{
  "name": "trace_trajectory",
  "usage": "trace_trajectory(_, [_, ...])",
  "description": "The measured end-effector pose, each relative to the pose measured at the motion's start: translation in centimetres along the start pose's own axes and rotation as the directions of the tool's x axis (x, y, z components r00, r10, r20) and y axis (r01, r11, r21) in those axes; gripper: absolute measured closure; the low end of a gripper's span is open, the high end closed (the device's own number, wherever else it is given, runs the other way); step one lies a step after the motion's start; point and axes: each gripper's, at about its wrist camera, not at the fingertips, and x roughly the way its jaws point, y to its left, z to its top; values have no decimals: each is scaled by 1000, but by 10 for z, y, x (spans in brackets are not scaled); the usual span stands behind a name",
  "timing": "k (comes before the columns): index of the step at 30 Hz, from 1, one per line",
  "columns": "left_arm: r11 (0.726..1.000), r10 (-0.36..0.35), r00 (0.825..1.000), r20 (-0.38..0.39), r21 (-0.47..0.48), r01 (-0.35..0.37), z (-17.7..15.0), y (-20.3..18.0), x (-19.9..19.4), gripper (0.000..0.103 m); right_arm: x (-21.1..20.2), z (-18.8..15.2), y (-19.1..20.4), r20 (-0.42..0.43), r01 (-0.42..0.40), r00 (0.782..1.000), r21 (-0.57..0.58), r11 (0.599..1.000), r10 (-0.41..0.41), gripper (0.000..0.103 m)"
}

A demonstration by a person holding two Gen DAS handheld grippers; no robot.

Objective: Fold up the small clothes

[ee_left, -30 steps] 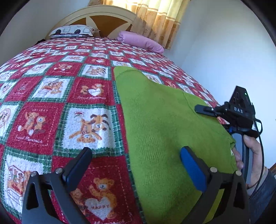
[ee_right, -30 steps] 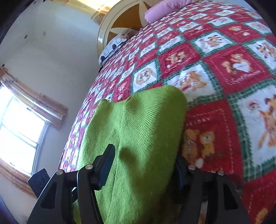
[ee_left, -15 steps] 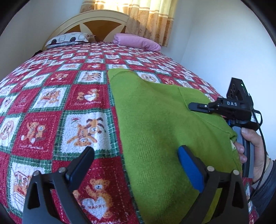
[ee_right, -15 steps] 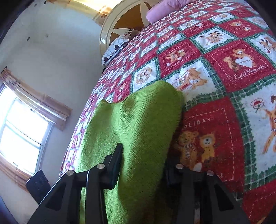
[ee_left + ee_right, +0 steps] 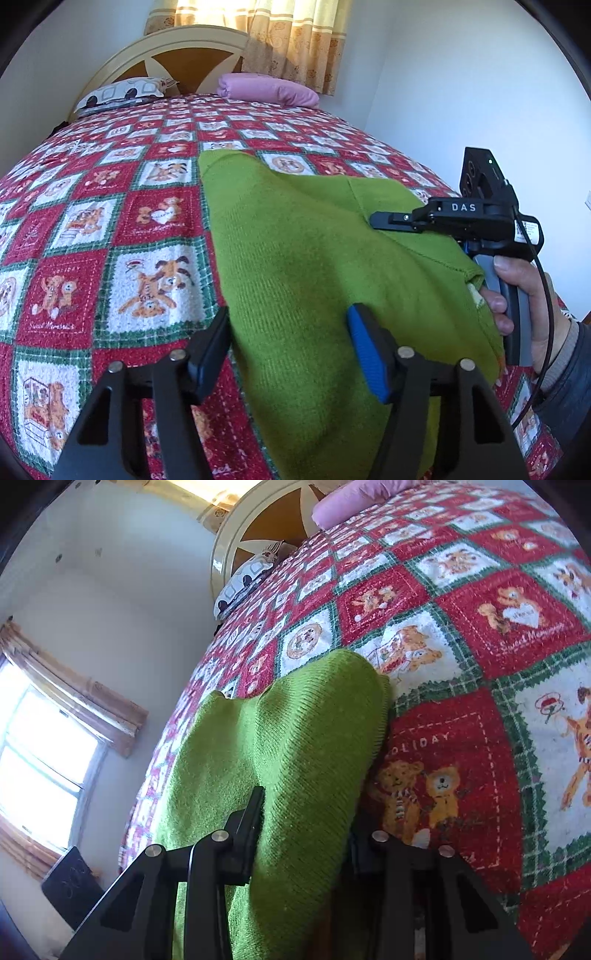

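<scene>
A green knitted garment (image 5: 314, 258) lies on the bed's red, white and green patchwork blanket (image 5: 110, 221). My left gripper (image 5: 291, 350) has its jaws partly closed around the garment's near left edge, still with a wide gap. My right gripper (image 5: 306, 834) pinches a thick fold of the same garment (image 5: 295, 738) between its fingers. The right gripper also shows in the left wrist view (image 5: 461, 218), held by a hand at the garment's right edge.
A patterned pillow (image 5: 122, 92) and a pink pillow (image 5: 266, 88) lie by the cream headboard (image 5: 184, 48). Curtains hang behind. A white wall runs along the bed's right side. A window (image 5: 37, 775) shows in the right wrist view.
Both grippers have narrowed. The left jaws have closed in toward the garment's edge. The right jaws have closed onto the green fold.
</scene>
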Motion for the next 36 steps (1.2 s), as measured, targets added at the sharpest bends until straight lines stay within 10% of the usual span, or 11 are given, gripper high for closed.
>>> trace_trajectory(12, [998, -32, 999, -30, -58, 30, 13, 9, -20, 64, -16, -4, 27, 49, 64, 997, 1, 998, -64, 74])
trace_trajectory(36, [996, 50, 994, 100, -73, -43, -10, 52, -141, 66, -19, -40, 156, 36, -87, 995, -152, 984, 93, 74])
